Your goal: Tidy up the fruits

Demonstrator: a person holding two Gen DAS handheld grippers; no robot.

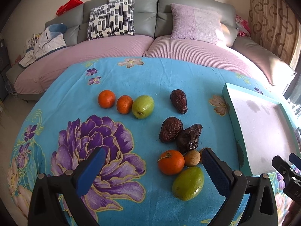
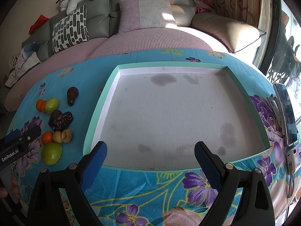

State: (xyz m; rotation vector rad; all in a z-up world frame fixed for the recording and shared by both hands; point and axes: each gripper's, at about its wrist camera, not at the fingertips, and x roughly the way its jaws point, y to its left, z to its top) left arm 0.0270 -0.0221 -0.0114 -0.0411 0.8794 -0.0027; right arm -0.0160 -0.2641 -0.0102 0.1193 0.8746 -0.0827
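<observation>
Fruits lie on a blue flowered cloth. Far left sit two oranges (image 1: 106,98), (image 1: 124,104) touching a green fruit (image 1: 143,106). A dark date (image 1: 179,101) lies alone; two more dates (image 1: 170,129), (image 1: 189,138) touch. Nearer, an orange (image 1: 171,162), a tan round fruit (image 1: 191,158) and a second green fruit (image 1: 188,183) cluster between the fingers of my open left gripper (image 1: 152,173), which holds nothing. The teal-rimmed white tray (image 2: 97,113) is empty. My right gripper (image 2: 150,156) stands open over its near edge. The same fruit cluster (image 2: 56,128) shows left of the tray.
A grey sofa (image 1: 150,43) with pink covers and cushions lies behind the table. A phone (image 2: 286,113) and a white device (image 2: 292,157) rest at the table's right edge. The right gripper's tip (image 1: 286,167) shows low right in the left wrist view.
</observation>
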